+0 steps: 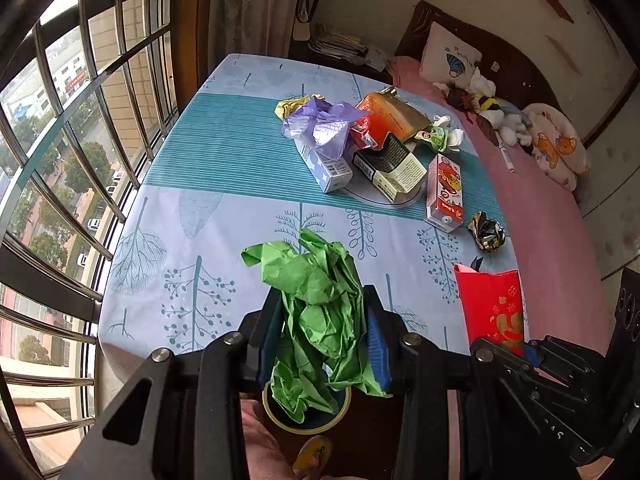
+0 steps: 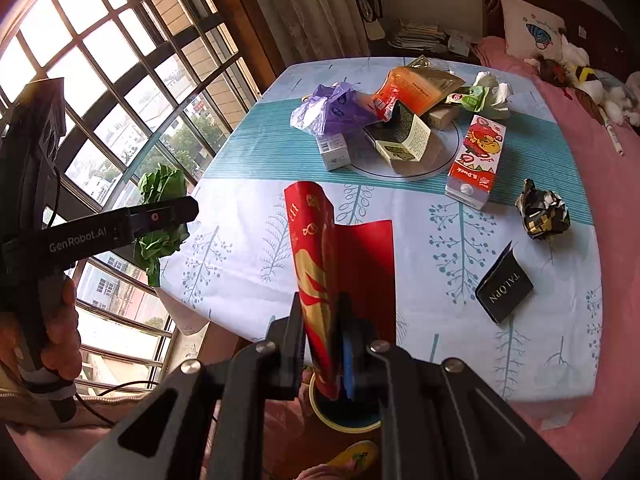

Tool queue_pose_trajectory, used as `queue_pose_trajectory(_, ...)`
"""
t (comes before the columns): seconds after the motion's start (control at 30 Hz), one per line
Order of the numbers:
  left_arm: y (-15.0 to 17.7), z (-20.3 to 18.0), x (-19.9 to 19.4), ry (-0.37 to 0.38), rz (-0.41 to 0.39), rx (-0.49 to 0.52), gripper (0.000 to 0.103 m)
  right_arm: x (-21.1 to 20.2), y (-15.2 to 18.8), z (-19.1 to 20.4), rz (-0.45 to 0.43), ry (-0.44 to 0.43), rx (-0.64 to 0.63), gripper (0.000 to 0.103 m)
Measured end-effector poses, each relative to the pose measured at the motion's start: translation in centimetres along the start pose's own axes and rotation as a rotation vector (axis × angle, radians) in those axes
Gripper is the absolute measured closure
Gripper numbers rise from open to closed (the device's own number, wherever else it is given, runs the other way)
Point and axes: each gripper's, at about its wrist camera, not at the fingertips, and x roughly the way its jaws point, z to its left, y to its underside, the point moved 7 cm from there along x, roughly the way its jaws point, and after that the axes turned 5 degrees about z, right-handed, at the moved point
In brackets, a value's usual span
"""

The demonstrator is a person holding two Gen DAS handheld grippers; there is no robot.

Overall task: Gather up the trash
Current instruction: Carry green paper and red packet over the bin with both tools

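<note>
My left gripper (image 1: 322, 300) is shut on a crumpled green paper (image 1: 316, 280), held up over the near edge of the table (image 1: 224, 168). Directly below it shows the yellow rim of a round bin (image 1: 316, 427) on the floor. My right gripper (image 2: 322, 312) is shut on a red envelope with gold print (image 2: 332, 248), also above the bin (image 2: 344, 426). In the right wrist view the left gripper (image 2: 176, 210) and its green paper (image 2: 162, 184) hang at the left, off the table's corner. In the left wrist view the red envelope (image 1: 492, 304) stands at the right.
More trash lies on the table: a purple bag (image 2: 328, 108), an orange packet (image 2: 412, 88), a flip-top box (image 2: 404, 136), a red juice carton (image 2: 476, 160), a black-gold wrapper (image 2: 542, 210), a black card (image 2: 504, 290). Window bars (image 1: 60, 160) stand left, a pink bed (image 1: 552, 208) right.
</note>
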Motion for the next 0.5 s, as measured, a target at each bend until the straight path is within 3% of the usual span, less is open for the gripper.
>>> queue_pose_trajectory(0.3, 9.7, -2.8, -3.6, -0.115, -0.008, 0.094, 0.066, -1.5, 7.2, -0.2, 0.027, -0.058, 0.021, 0.089)
queue_pose_trajectory(0.5, 13.9, -2.7, -3.2, -0.131, 0.027, 0.136, 0.066, 0.0, 11.7, 0.1, 0.087, -0.057, 0.084, 0.089)
